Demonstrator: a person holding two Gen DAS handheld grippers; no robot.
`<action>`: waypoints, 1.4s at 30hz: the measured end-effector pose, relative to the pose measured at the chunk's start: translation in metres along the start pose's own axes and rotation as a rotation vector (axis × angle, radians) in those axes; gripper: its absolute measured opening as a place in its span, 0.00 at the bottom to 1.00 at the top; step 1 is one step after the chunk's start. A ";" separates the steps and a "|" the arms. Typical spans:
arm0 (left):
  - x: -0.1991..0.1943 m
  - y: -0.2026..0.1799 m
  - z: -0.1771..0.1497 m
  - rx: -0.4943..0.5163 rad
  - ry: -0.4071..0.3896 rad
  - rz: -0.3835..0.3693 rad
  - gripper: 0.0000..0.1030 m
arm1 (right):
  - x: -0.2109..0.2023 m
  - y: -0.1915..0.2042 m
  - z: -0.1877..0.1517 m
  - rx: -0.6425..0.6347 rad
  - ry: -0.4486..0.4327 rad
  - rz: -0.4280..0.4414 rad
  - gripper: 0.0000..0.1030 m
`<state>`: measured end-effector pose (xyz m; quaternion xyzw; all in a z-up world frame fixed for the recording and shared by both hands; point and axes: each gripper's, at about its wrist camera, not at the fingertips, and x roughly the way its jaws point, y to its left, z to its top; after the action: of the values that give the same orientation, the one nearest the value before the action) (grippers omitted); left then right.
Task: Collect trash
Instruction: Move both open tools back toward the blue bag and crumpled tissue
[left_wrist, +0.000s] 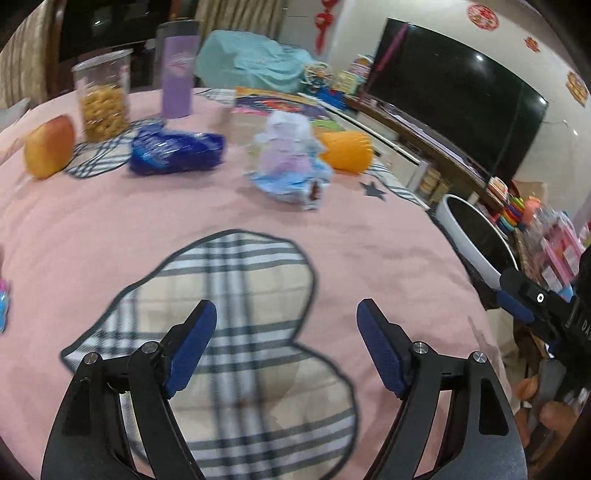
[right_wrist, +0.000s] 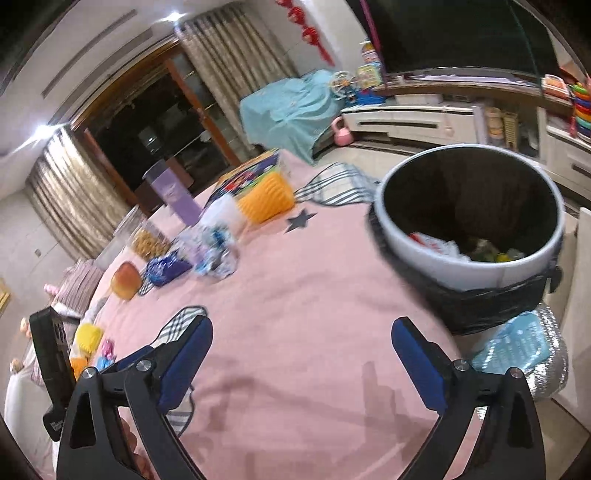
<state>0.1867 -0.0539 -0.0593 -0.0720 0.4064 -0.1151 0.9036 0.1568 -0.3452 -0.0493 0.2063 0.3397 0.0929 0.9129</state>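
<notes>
Both grippers, left (left_wrist: 286, 345) and right (right_wrist: 301, 354), are spread and empty (bin (right_wrist: 436, 254) at two o'clock). Next: grab the wrapper (left_wrist: 291, 166) at twelve.

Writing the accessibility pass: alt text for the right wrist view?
Open right gripper, nothing between its jaws, over a pink tablecloth, with a black-lined bin holding some trash at the right. Farther left lie a crumpled wrapper, an orange cup on its side, a blue packet.

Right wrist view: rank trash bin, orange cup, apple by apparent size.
1. Trash bin, by far the largest, though it is also the nearest.
2. Orange cup.
3. Apple, smaller than the cup, though both are blurred and set farther back.
</notes>
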 end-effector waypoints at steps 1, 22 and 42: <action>-0.001 0.004 -0.001 -0.006 0.001 0.006 0.78 | 0.004 0.002 -0.002 -0.001 0.007 0.003 0.96; -0.004 0.068 -0.002 -0.091 0.022 0.106 0.79 | 0.057 0.052 -0.008 -0.071 0.091 0.069 0.96; 0.019 0.101 0.038 -0.056 0.051 0.141 0.79 | 0.111 0.077 0.014 -0.064 0.121 0.111 0.96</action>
<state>0.2424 0.0394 -0.0707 -0.0655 0.4364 -0.0416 0.8964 0.2474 -0.2459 -0.0699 0.1895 0.3793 0.1664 0.8902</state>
